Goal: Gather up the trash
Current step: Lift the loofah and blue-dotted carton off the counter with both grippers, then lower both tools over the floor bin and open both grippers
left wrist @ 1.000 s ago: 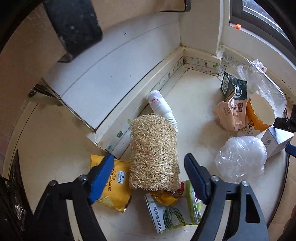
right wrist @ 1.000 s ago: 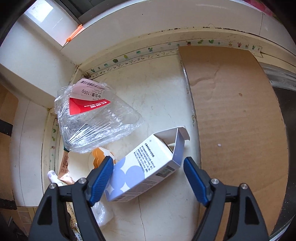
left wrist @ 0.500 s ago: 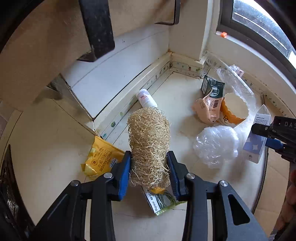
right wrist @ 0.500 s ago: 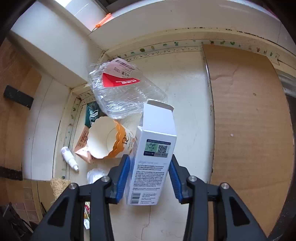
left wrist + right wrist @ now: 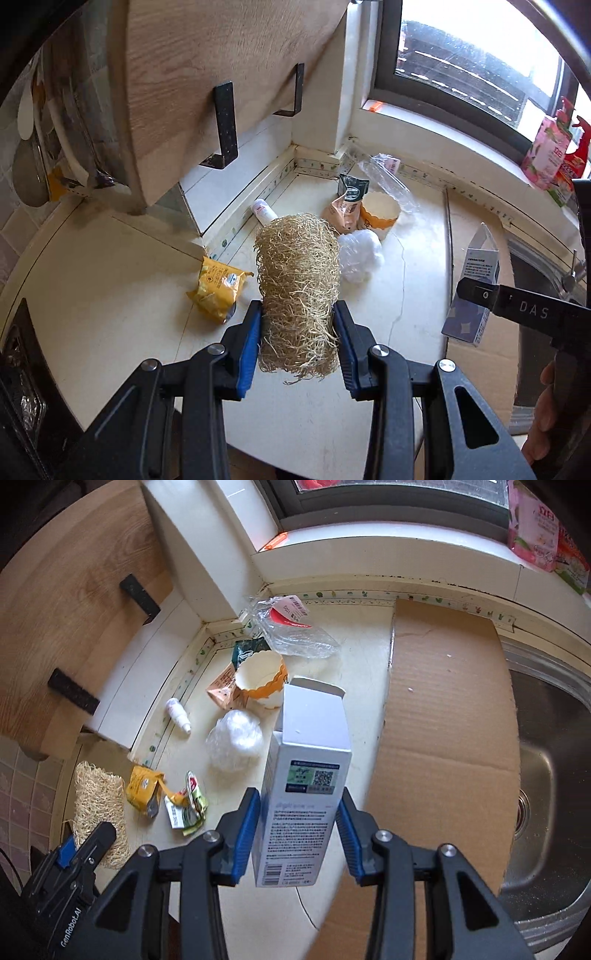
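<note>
the left gripper (image 5: 298, 343) clamps a tan, stringy loofah (image 5: 298, 280); the right gripper (image 5: 297, 834) clamps a white-and-blue printed box (image 5: 303, 786), flap open, beside the cardboard sheet (image 5: 443, 716).

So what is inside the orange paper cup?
The orange paper cup lies tilted; its white inner wall shows and looks empty. Its bottom is hidden behind the white carton.

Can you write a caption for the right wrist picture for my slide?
Right gripper holds a white carton above a counter strewn with trash.
</note>
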Tool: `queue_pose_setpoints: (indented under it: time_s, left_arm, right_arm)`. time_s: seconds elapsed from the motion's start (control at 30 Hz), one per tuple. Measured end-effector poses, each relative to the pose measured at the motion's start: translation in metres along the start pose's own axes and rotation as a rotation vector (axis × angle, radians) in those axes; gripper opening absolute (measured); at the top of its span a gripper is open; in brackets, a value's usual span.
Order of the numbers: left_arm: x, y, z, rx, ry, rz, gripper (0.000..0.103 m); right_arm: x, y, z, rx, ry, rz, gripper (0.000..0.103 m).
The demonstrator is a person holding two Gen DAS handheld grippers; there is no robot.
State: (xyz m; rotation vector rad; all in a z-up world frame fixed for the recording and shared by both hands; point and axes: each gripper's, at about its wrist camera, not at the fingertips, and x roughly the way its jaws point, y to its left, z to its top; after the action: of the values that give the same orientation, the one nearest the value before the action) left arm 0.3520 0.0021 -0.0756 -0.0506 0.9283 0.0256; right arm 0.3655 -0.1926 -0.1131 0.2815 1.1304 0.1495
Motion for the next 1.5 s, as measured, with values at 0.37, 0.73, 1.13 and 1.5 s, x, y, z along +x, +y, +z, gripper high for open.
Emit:
queue_pose_setpoints:
  time_s: [0.37,0.73,1.13,1.5]
  left_arm:
    - [-0.096,0.017,-0.083,0.119,-0.036,-0.081,0.036]
    - [-0.142,0.047,-0.175,0.198,-0.015,-0.162,0.036]
    - [-0.127,0.051,-0.258,0.239,0.141,-0.207,0.036]
    - [-0.029,0.028,-0.327,0.257,0.394,-0.233,0.037]
  right_arm:
    - [-0.086,0.028,-0.113,-0.053,-0.098,-0.025,0.042]
    - [-0.120,0.047,-0.241,-0.024,-0.078,-0.062,0.042]
    - [-0.096,0.032,-0.338,0.010,0.084,-0.119,0.042]
    - [-0.017,-0.029,-0.382,0.103,0.227,-0.133,0.042]
